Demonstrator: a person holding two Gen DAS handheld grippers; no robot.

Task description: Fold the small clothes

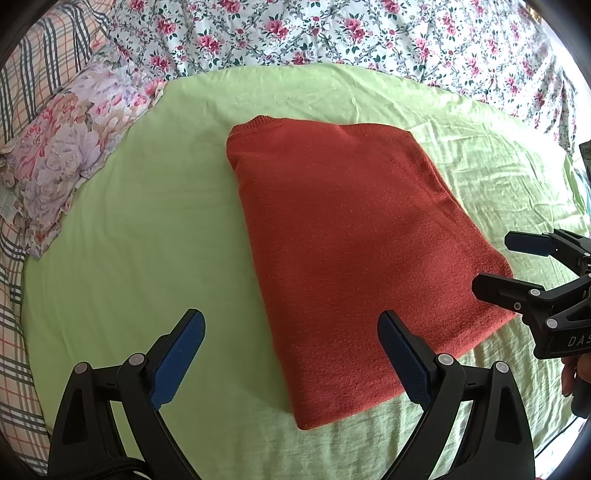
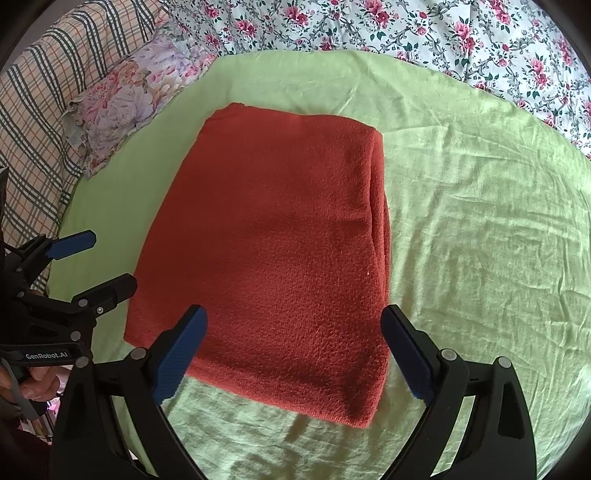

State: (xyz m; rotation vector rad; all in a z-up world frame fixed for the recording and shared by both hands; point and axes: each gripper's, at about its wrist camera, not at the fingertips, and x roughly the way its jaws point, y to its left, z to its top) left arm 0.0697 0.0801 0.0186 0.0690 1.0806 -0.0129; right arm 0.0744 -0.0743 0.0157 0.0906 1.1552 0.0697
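A rust-red knitted garment (image 1: 351,251) lies folded into a flat rectangle on a light green sheet (image 1: 140,236); it also shows in the right wrist view (image 2: 273,251). My left gripper (image 1: 291,332) is open and empty, held above the garment's near left corner. My right gripper (image 2: 293,328) is open and empty, above the garment's near edge. Each gripper shows in the other's view: the right one (image 1: 495,262) at the garment's right corner, the left one (image 2: 110,258) at its left edge.
The green sheet (image 2: 480,229) is wrinkled on the right side. A floral pillow (image 1: 70,147) lies at the left, also seen in the right wrist view (image 2: 122,103). A floral bedspread (image 1: 332,33) lies behind and a plaid blanket (image 2: 33,122) at far left.
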